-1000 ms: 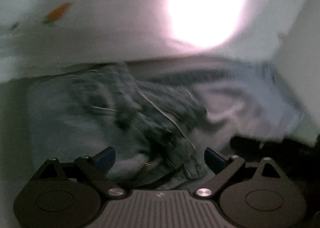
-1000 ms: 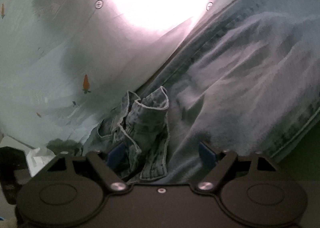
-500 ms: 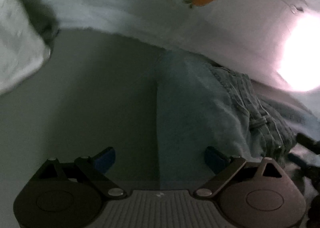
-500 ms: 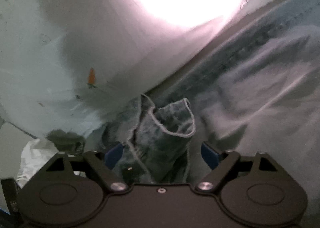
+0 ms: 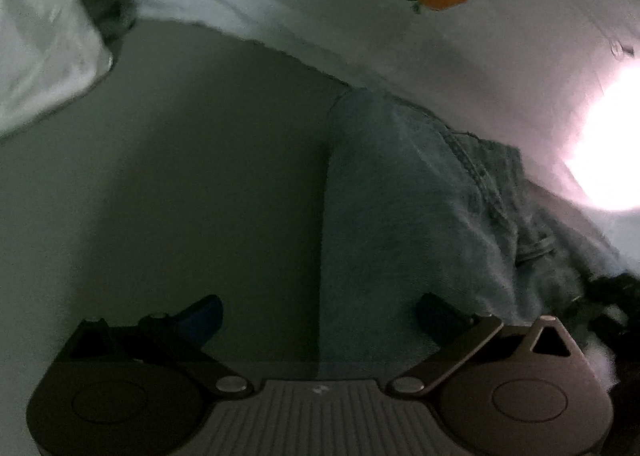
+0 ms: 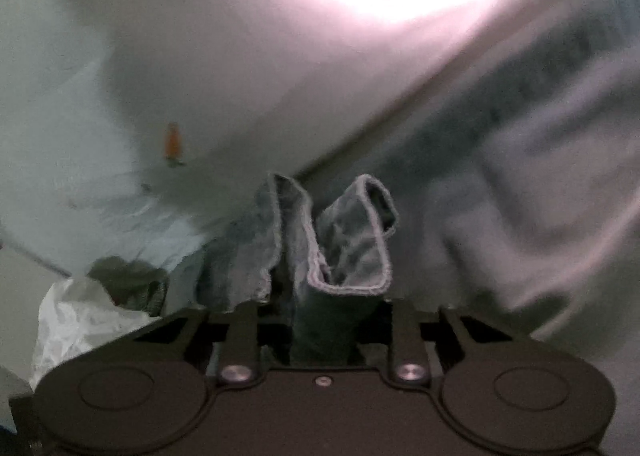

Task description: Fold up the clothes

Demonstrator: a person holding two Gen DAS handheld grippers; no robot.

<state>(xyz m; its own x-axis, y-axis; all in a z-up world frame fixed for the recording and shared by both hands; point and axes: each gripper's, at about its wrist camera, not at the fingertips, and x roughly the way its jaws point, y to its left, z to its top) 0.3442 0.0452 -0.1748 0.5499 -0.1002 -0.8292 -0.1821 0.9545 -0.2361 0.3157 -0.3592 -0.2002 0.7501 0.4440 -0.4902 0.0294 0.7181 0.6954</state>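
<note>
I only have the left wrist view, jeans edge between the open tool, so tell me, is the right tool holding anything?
Observer: Yes. The right tool has just closed on a bunched hem of the jeans.
Operator: Is the hem flat?
Observer: No, it stands up in two folded loops above the tool.
Operator: Anything beside it?
Observer: A crumpled white bag lies to the left, on the carrot-print sheet.
</note>
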